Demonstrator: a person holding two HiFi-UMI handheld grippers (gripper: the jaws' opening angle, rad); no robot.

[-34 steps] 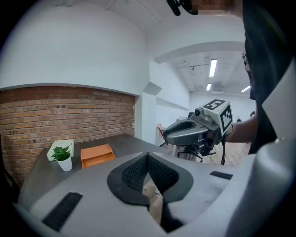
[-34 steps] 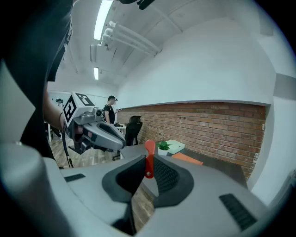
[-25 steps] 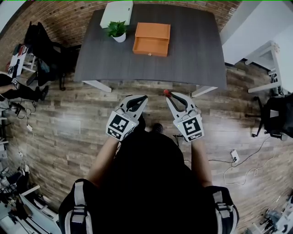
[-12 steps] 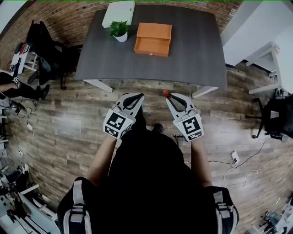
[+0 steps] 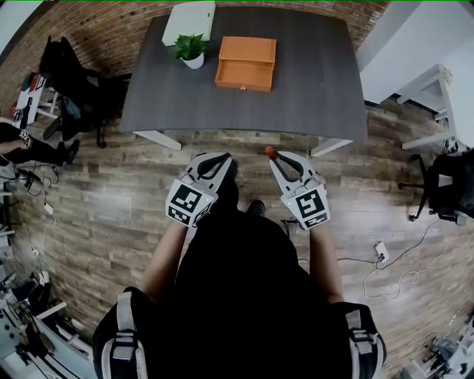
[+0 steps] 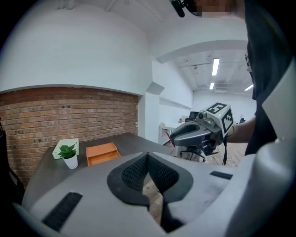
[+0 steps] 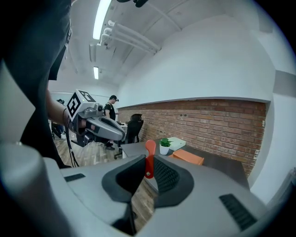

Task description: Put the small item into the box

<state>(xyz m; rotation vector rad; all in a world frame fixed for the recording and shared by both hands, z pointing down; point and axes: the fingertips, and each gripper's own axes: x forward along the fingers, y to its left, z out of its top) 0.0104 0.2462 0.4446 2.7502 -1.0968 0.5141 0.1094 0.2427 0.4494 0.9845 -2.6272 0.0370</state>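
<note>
The small item [image 7: 150, 158] is a slim red piece that stands upright between my right gripper's [image 7: 147, 167] jaws, which are shut on it. In the head view its red tip [image 5: 269, 152] pokes out of the right gripper [image 5: 273, 157] above the wooden floor, short of the table's near edge. The orange box [image 5: 245, 64] lies open-topped on the dark table [image 5: 318, 81], and shows far off in both gripper views as the box [image 6: 101, 152] and the box [image 7: 188, 157]. My left gripper [image 5: 224, 159] hangs beside the right one, its jaws shut with nothing between them [image 6: 148, 156].
A small potted plant [image 5: 191, 49] and a white box [image 5: 189, 16] stand left of the orange box. A brick wall [image 6: 55, 115] runs behind the table. Office chairs [image 5: 448, 189] and floor cables [image 5: 392, 274] lie to the right; a dark chair [image 5: 67, 74] stands left.
My left gripper has drifted slightly left and toward me. The right gripper, with the red item in it, has barely moved.
</note>
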